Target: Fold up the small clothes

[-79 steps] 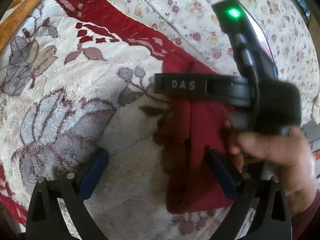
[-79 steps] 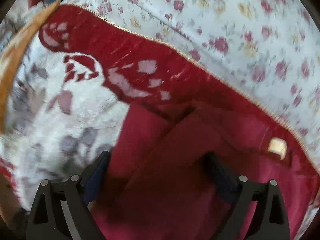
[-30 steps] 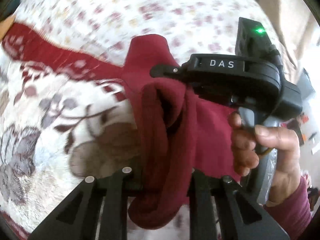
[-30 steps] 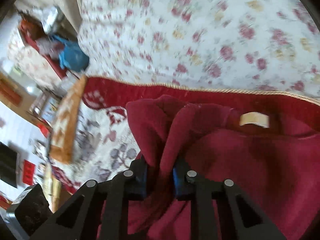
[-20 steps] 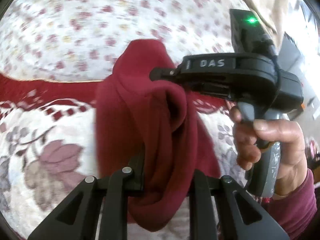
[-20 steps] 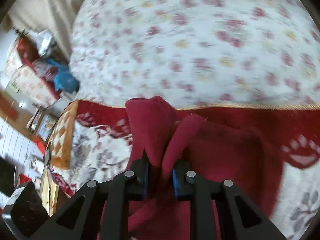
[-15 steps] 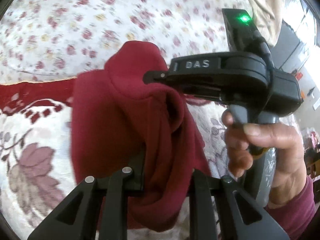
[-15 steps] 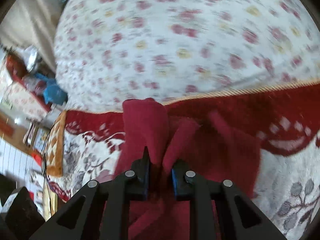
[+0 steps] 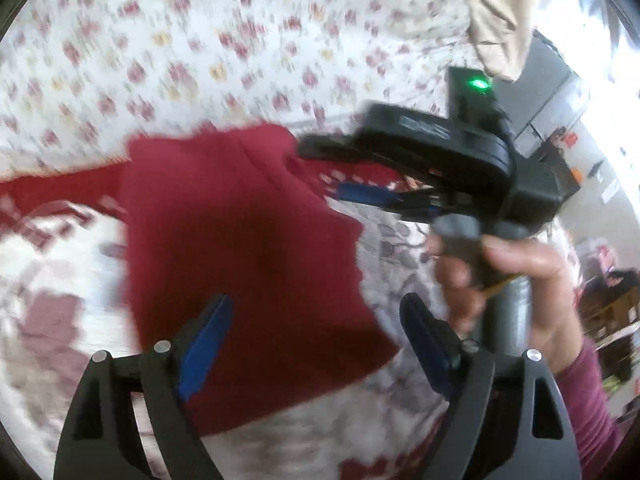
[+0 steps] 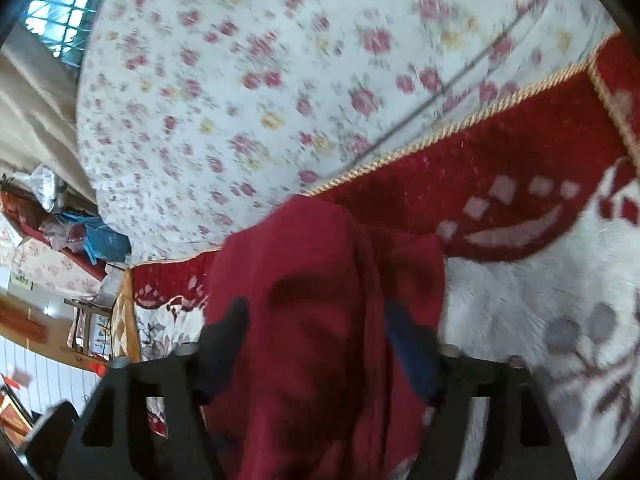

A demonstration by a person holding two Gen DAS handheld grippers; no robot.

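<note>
A small dark red garment [image 9: 240,256] lies folded over on the plush blanket, its far edge near the blanket's red border. My left gripper [image 9: 316,332] hovers over the garment's near right corner. Its jaws are opening and the blue pads [image 9: 204,336] stand clear of the cloth. The right gripper [image 9: 332,172], held by a hand [image 9: 504,276], sits at the garment's far right corner. In the right wrist view the garment [image 10: 320,292] bulges up between the fingers of the right gripper [image 10: 316,340]. Those jaws are also opening, and the pads do not press the cloth.
The white-and-grey flowered blanket [image 10: 520,300] has a red border with gold cord [image 10: 500,152]. It lies on a floral sheet [image 9: 192,44]. A beige cloth [image 9: 492,16] hangs at the far right. Room clutter and furniture [image 10: 80,240] lie beyond the bed's edge.
Both grippers were shut on bunched folds of the red garment and carried it sideways. Now both have let go with jaws wide, and the garment has dropped onto the blanket.
</note>
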